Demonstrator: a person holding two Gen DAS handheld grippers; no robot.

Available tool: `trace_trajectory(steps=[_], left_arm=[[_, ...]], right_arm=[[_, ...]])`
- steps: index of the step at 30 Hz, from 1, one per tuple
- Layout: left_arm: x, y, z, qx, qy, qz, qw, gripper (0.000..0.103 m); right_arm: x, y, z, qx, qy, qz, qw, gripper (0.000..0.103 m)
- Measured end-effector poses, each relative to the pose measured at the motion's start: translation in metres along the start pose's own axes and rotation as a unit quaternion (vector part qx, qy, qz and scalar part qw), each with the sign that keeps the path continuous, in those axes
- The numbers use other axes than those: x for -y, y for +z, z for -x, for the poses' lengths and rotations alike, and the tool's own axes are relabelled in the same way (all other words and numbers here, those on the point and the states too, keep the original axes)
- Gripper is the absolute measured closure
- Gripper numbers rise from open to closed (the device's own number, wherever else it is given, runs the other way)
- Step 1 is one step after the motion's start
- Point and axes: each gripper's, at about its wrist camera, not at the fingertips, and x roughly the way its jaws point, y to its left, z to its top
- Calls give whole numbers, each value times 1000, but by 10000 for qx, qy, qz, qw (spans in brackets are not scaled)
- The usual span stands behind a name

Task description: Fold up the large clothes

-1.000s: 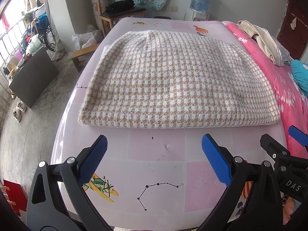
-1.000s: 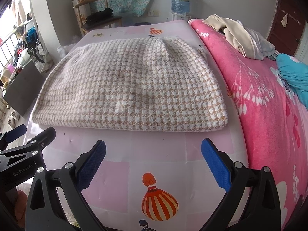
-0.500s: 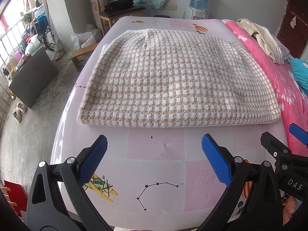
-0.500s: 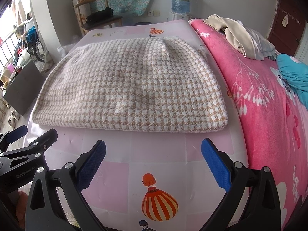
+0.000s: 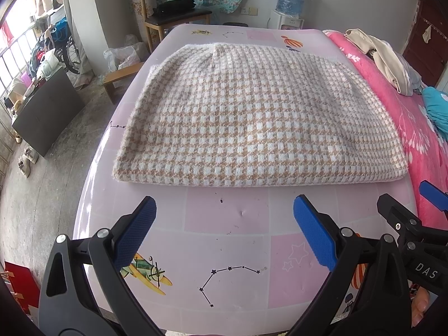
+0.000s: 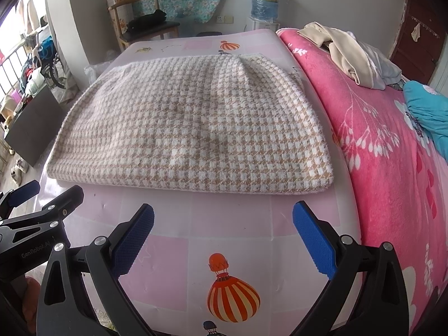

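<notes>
Folded houndstooth garment (image 5: 252, 117), beige-white, lies flat on pink patterned mat (image 5: 226, 218), filling the center toward 12 o'clock in both wrist views. Left gripper (image 5: 224, 218) hovers over bare mat at 6 o'clock of the garment's near edge, jaws wide apart, holding nothing, not touching fabric. Right gripper (image 6: 223, 221) same: jaws spread, empty, just short of the near fold. Each gripper shows in the other's view, right at 4 o'clock, left at 8 o'clock. Pink floral blanket (image 6: 392, 151) at 3 o'clock, beige clothes pile (image 6: 344, 50) on it at 1 o'clock. Wooden chair (image 5: 170, 16) at 11 o'clock.
</notes>
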Motion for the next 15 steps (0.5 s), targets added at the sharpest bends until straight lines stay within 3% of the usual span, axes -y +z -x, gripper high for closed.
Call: trace_trajectory(steps=[15], left_arm=[[-1, -1, 0, -2, -6, 0, 10000, 8]], right_arm=[[0, 0, 0, -7, -7, 19, 10000, 6]])
